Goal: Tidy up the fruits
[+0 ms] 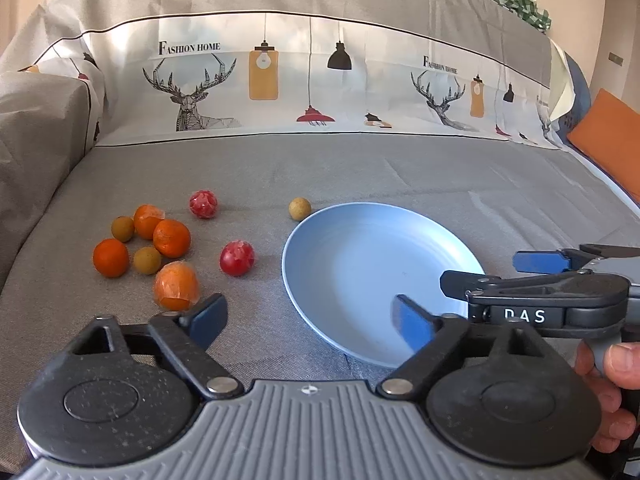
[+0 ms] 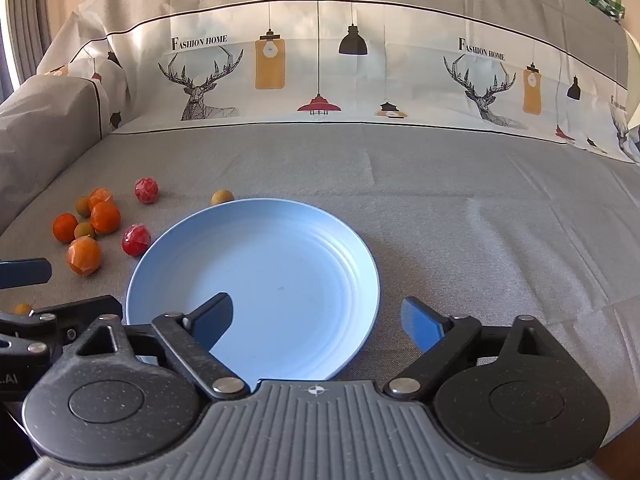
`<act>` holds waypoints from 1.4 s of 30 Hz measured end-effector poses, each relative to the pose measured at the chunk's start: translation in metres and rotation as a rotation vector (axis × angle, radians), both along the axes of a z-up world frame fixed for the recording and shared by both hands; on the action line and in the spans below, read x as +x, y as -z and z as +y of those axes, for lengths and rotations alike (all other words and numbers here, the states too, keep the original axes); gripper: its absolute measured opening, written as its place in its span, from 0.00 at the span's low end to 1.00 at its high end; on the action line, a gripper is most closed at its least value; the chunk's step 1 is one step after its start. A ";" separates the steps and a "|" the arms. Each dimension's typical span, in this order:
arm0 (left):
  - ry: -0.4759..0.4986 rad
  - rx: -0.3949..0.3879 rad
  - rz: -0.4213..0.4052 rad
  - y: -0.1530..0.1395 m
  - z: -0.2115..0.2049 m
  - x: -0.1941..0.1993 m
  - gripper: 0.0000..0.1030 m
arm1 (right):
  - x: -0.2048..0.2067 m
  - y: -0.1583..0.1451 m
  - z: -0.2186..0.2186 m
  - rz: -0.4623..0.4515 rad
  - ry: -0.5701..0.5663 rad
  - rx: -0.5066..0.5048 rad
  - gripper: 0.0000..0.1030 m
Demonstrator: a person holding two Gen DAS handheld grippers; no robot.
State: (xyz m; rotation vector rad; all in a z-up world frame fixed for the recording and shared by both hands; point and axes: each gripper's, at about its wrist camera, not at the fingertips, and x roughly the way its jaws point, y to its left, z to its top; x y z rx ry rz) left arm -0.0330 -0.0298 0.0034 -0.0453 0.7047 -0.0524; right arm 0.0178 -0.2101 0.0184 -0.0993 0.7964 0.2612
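An empty light blue plate (image 1: 372,264) (image 2: 280,264) lies on the grey cloth. Left of it lie several small fruits: orange ones (image 1: 172,238) (image 2: 105,217), two wrapped red ones (image 1: 237,258) (image 2: 136,240), and small olive-brown ones (image 1: 147,260) (image 2: 84,231). One more brown fruit (image 1: 300,209) (image 2: 222,197) sits at the plate's far rim. My left gripper (image 1: 310,320) is open and empty, near the plate's left front edge. My right gripper (image 2: 316,322) is open and empty over the plate's near edge; it also shows from the side in the left wrist view (image 1: 500,272).
The cloth covers a sofa seat (image 2: 480,220) with a printed backrest (image 1: 312,72) behind and an armrest (image 1: 36,128) at the left. An orange cushion (image 1: 608,136) lies at the far right. A small orange fruit (image 2: 23,309) sits by the left gripper.
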 end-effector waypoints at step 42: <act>-0.083 -0.230 0.241 0.000 0.140 0.064 0.42 | 0.022 -0.010 0.037 0.001 -0.161 0.246 0.37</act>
